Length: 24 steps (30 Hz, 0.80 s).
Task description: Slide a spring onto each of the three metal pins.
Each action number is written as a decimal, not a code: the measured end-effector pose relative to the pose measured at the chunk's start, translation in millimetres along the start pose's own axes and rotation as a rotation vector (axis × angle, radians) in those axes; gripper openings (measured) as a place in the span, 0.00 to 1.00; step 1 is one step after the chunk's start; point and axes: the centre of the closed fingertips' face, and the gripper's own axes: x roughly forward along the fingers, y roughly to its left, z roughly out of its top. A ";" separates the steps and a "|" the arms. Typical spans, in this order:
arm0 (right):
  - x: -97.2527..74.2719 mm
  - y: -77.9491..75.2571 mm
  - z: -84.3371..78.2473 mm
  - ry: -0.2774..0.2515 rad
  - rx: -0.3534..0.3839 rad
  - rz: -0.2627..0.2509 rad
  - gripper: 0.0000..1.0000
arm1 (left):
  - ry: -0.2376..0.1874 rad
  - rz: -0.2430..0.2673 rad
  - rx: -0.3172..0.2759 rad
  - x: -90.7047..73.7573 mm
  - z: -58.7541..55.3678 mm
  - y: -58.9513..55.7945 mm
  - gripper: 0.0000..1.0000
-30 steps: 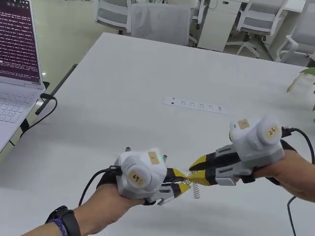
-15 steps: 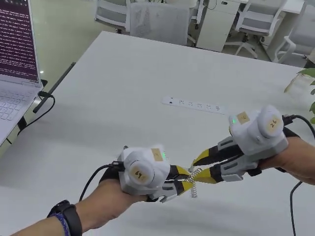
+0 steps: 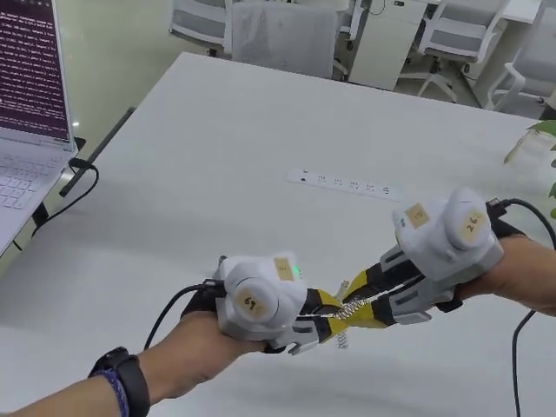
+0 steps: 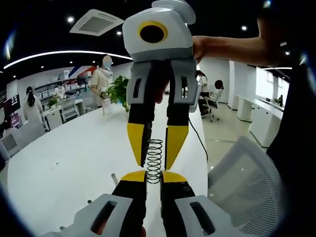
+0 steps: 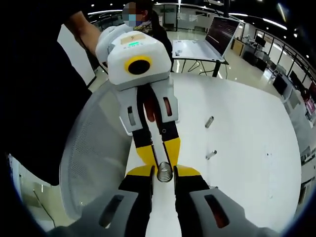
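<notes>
"Head view, findings?"
"Left gripper (image 3: 323, 314) and right gripper (image 3: 358, 300) meet tip to tip above the white table (image 3: 217, 156), at 6 o'clock from the power strip (image 3: 343, 185). A spring (image 3: 349, 307) bridges their tips."
"Left gripper view?"
"Own jaws closed to a narrow gap, pinching the spring's near end. The coil runs toward 12 o'clock, between the right gripper's yellow tips."
"Right gripper view?"
"Own jaws clamped on the spring, seen end-on. The left gripper's tips converge just beyond it at 12 o'clock. A pin (image 5: 209, 121) lies on the table at 1 o'clock from the spring, a second pin (image 5: 211, 155) at 2 o'clock. Whether a pin sits inside the coil cannot be told."
</notes>
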 end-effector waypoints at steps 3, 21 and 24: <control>1.5 1.1 -0.3 0.013 -0.015 0.016 0.12 | 0.006 -0.003 0.016 -0.3 0.6 -1.2 0.02; 4.7 5.3 -4.1 0.065 -0.108 0.047 0.08 | 0.007 -0.026 0.008 0.7 -3.1 -5.3 0.02; 7.5 5.7 -5.9 0.068 -0.105 0.043 0.08 | 0.017 -0.028 0.009 1.1 -5.5 -6.8 0.03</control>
